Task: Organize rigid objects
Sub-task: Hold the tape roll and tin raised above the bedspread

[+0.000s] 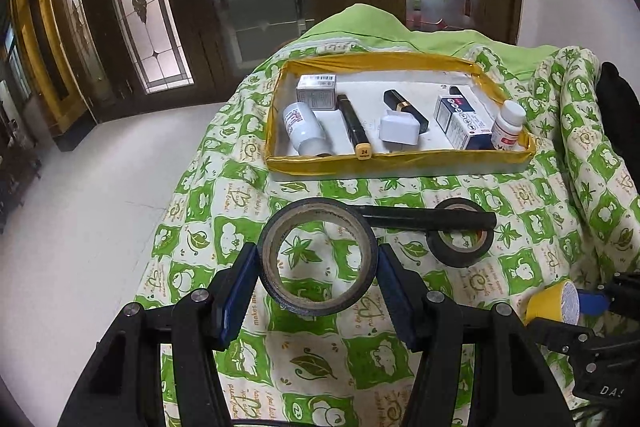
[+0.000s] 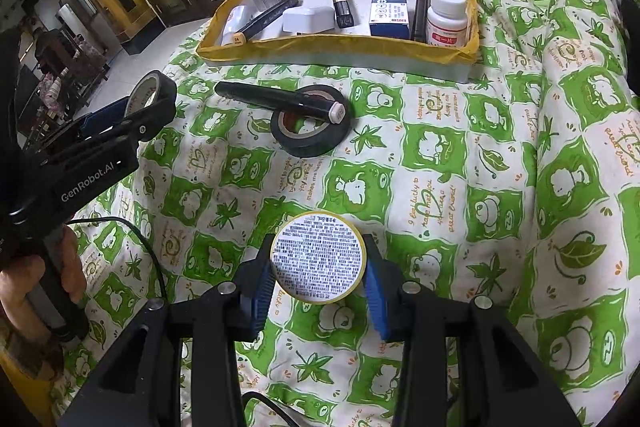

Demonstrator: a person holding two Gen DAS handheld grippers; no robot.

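Observation:
My left gripper [image 1: 317,259] is shut on a black tape roll [image 1: 320,307], held upright above the quilt; the right wrist view shows that gripper [image 2: 136,107] and roll [image 2: 160,83] at the left. My right gripper [image 2: 318,267] is shut on a round yellow tin [image 2: 318,255] with a white printed label; the left wrist view catches the tin [image 1: 554,307] at lower right. A second black tape roll [image 2: 308,143] lies flat on the quilt with a black pen [image 2: 280,101] resting across it. Beyond stands a yellow-rimmed tray [image 2: 320,49] holding bottles, boxes, a marker and a lipstick.
A green-and-white patterned quilt [image 2: 440,187] covers the table and bunches up at the right. White floor [image 1: 80,207] and wooden glass-panelled doors [image 1: 160,7] lie left and behind. A person's hand [image 2: 24,283] grips the left gripper's handle, and a black cable [image 2: 132,227] trails over the quilt.

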